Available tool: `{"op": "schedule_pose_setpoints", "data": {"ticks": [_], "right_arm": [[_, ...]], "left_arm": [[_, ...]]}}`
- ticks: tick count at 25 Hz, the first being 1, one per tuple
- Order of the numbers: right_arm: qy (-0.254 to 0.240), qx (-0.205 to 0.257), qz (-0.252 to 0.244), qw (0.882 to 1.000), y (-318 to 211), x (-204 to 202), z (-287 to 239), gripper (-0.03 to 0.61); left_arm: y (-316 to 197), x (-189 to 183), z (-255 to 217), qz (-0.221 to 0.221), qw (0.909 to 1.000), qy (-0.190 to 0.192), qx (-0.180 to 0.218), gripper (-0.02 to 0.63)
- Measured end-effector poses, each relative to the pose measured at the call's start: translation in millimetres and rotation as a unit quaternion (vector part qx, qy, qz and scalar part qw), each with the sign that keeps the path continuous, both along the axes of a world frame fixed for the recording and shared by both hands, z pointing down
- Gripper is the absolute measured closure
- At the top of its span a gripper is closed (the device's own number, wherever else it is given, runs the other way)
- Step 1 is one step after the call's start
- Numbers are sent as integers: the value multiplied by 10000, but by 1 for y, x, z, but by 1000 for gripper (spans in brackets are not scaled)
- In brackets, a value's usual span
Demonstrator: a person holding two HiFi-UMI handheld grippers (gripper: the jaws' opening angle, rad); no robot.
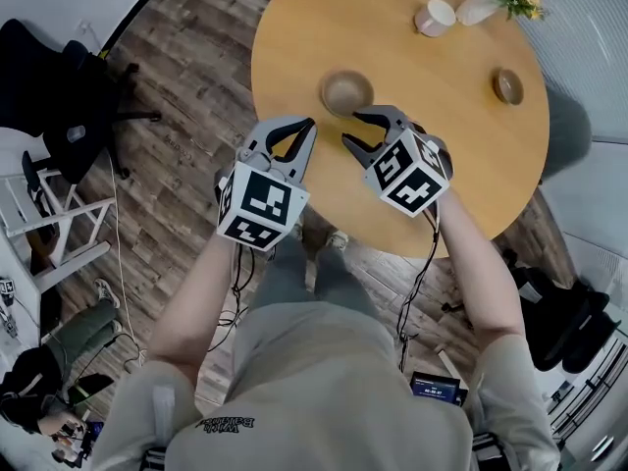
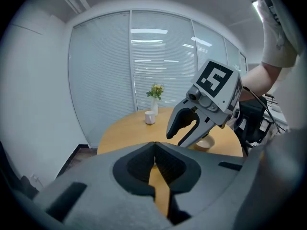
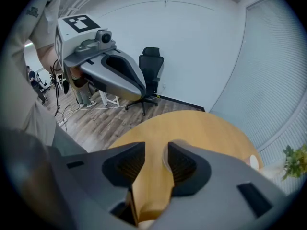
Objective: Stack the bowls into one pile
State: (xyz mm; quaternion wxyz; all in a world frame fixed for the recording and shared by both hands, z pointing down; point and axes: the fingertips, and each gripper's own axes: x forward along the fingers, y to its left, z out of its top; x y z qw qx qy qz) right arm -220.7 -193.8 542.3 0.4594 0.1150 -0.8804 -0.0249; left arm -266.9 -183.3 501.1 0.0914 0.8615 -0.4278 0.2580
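Note:
A tan bowl (image 1: pixel 347 92) sits near the middle of the round wooden table (image 1: pixel 324 18). A smaller brown bowl (image 1: pixel 507 85) lies apart at the table's right side. My right gripper (image 1: pixel 353 130) hovers just in front of the tan bowl, jaws open and empty. In the right gripper view only the tan bowl's rim (image 3: pixel 165 158) peeks past one pad, beyond my right gripper (image 3: pixel 156 161). My left gripper (image 1: pixel 310 124) hangs over the table's near edge, left of the tan bowl, shut with its tips touching. The left gripper view shows my left gripper (image 2: pixel 154 147) closed on nothing and the right gripper (image 2: pixel 184 128) above a bowl (image 2: pixel 206 143).
A white cup (image 1: pixel 435 17) and a white vase with flowers (image 1: pixel 491 3) stand at the table's far right. Wood floor surrounds the table. A black office chair (image 1: pixel 69 106) and white furniture (image 1: pixel 44 224) are at the left. Glass walls with blinds (image 2: pixel 144 56) stand behind the table.

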Motion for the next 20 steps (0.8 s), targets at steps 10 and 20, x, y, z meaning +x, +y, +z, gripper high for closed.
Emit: {"op": "schedule_pose_setpoints", "data": {"ticks": [10,20], "right_arm": [[294,-214,160,9992,-22,-6,54,431],[863,-276,116,9958,-30,-9,104,457]], "left_arm": [[-6,0,38,-93,9986,244,-461,595],[-10,-10,77,-120,9963,160,-830,595]]}}
